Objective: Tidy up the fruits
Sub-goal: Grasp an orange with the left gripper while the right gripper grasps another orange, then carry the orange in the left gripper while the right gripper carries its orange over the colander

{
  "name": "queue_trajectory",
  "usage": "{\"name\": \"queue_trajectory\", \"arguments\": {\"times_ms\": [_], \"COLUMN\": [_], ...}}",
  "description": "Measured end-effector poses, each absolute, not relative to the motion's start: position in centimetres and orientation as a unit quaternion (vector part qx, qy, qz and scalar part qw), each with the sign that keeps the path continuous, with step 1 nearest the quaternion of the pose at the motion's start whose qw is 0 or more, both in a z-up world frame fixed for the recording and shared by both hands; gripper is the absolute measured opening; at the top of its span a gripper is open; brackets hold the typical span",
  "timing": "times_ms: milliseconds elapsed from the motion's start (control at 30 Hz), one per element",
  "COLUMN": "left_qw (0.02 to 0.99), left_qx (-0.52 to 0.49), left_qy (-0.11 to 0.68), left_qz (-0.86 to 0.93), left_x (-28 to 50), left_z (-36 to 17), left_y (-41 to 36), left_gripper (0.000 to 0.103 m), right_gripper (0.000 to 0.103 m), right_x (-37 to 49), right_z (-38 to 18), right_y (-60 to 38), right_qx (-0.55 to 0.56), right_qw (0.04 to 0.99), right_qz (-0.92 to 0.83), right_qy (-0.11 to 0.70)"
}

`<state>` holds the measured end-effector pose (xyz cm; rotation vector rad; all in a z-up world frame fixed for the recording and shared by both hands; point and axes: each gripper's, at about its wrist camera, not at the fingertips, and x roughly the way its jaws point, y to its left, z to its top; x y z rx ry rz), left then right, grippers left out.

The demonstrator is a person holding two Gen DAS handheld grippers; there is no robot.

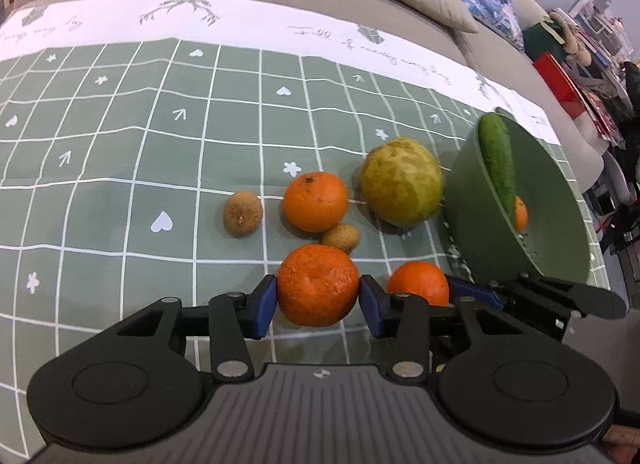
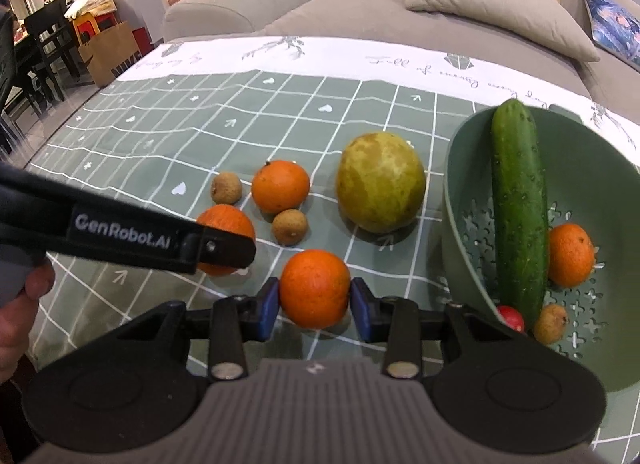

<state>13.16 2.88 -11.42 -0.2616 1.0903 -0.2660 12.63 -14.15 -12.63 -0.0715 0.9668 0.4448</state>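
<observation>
With both tools low over the checked green tablecloth point(image 2: 400, 111), each has an orange between its blue pads. Left gripper point(image 1: 319, 302): jaws bracket a rough-skinned orange point(image 1: 318, 284), both pads at its sides, apparently touching; cannot tell how firmly they press. Right gripper point(image 2: 314, 308): pads clamped against the flanks of a smoother orange point(image 2: 314, 288), gripping it. That same fruit shows in the left wrist view just right of the left tool's catch, half hidden behind the right tool's black linkage.

Loose fruit on the cloth beyond the grippers: a third orange point(image 2: 280, 185), stem up; a small brown longan point(image 2: 226, 187) to its left; another longan point(image 2: 289, 227) just in front of it, close to or touching the orange. Farther right, apart from these, a big yellow-green round fruit point(image 2: 380, 181), mottled skin.

Green colander bowl point(image 2: 460, 167) at the right edge of the cloth. Inside: a long cucumber point(image 2: 518, 203) leaning up over the far rim, an orange point(image 2: 570, 256) to its right, a small brown fruit point(image 2: 551, 323) and a small red fruit point(image 2: 511, 318) at the cucumber's near end.

A hand point(image 2: 20, 304) shows at the left edge of the right wrist view, under the left tool's black arm. Grey sofa point(image 2: 360, 11) with cushions behind the table.
</observation>
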Motion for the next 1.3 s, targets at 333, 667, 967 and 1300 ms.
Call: {"name": "queue_trajectory", "arguments": {"times_ms": [333, 667, 967, 1300], "left_qw": [0.852, 0.860, 0.857, 0.843], "left_qx": [-0.094, -0.055, -0.036, -0.017], "left_qy": [0.491, 0.469, 0.463, 0.487], "left_qz": [-0.155, -0.193, -0.223, -0.227], "left_x": [9.8, 9.3, 11.2, 14.8], "left_z": [-7.3, -4.6, -3.6, -4.3], "left_y": [1.0, -3.3, -7.4, -12.7], "left_gripper": [0.050, 0.050, 0.050, 0.050], "right_gripper": [0.034, 0.034, 0.034, 0.034], "right_x": [9.6, 7.6, 8.9, 13.0], "right_z": [-9.1, -6.8, -6.0, -7.2], "right_y": [-16.5, -19.9, -23.4, -27.3], "right_qx": [-0.030, -0.041, -0.079, -0.144], "right_qw": [0.877, 0.892, 0.898, 0.880], "right_qz": [0.225, 0.212, 0.182, 0.171], "right_qy": [0.424, 0.396, 0.393, 0.419]}}
